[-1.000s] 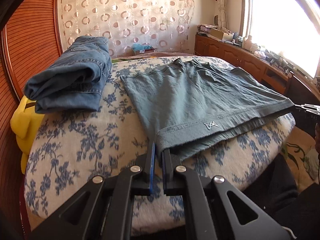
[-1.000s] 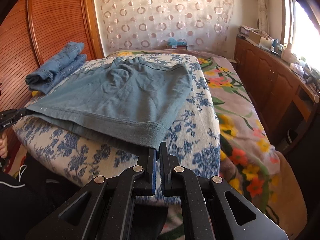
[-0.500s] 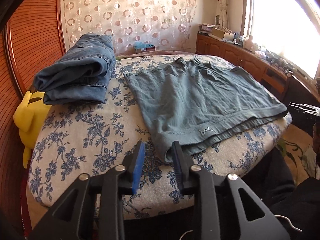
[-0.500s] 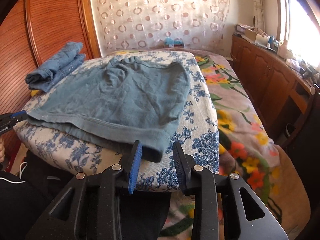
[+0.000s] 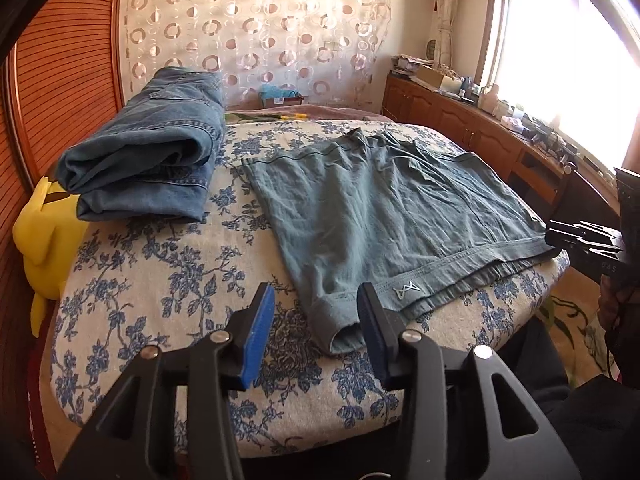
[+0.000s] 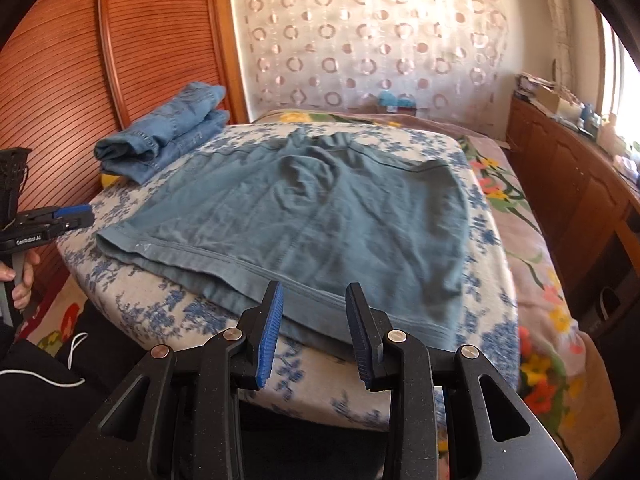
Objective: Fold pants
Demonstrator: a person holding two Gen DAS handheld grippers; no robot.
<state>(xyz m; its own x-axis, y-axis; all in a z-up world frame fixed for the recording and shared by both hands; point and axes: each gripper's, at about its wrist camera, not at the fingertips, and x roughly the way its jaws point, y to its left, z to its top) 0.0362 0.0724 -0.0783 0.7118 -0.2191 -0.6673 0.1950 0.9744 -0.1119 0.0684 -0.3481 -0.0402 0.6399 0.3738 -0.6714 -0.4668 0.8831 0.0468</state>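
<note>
Now left tool (image 5: 316, 320) just parted, right tool (image 6: 314, 316) apart, teal pants (image 5: 384, 216) released

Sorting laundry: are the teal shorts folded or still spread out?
Spread out: the teal shorts lie flat, one layer, on the floral cushion, unlike the folded jeans.

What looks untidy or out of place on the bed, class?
The teal shorts lie flat, but their far middle is bunched into wrinkles, and the near hem hangs over the floral cushion. The folded jeans look neat.
</note>
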